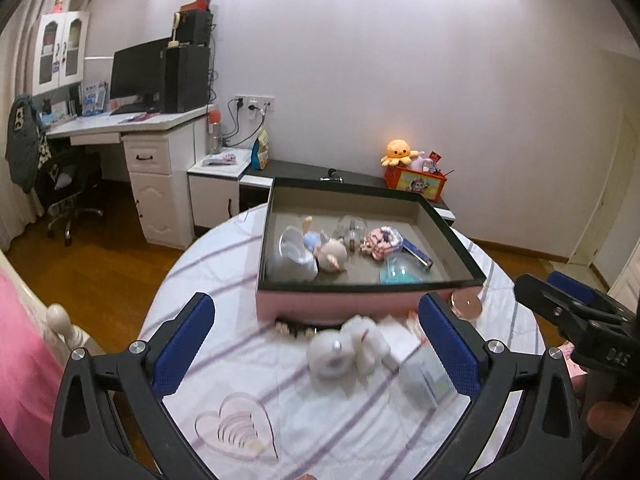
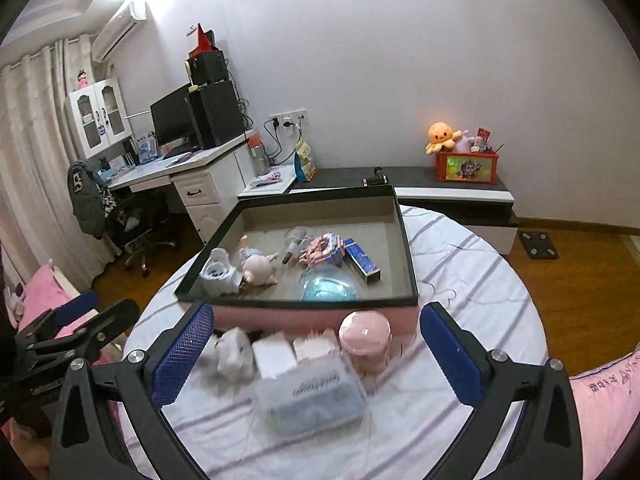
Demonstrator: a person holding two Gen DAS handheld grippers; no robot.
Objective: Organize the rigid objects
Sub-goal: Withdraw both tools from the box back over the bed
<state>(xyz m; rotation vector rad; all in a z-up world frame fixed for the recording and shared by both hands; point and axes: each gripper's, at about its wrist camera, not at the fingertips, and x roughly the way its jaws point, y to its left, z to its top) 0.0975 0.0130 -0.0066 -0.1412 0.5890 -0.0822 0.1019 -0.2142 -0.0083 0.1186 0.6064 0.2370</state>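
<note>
A pink box with a dark rim [image 1: 368, 282] [image 2: 408, 264] stands on the round striped table [image 1: 224, 264] [image 2: 472, 280]. It holds a doll [image 2: 256, 266], a blue dome [image 2: 328, 286], a blue bar [image 2: 362, 264] and other small items. In front of it lie a white plush [image 1: 344, 348] [image 2: 234, 350], a white block [image 2: 274, 356], a pink round jar [image 2: 365, 340] and a clear case [image 2: 310, 398]. A clear heart-shaped holder [image 1: 236, 428] lies near my left gripper [image 1: 316, 344]. Both the left and the right gripper [image 2: 316, 354] are open and empty above these items.
A low black-topped cabinet [image 2: 452, 184] with an orange toy box [image 2: 468, 166] stands behind the table. A white desk [image 1: 152, 128] with a monitor and an office chair [image 1: 68, 196] is at the left. Pink bedding [image 1: 20, 360] borders the table.
</note>
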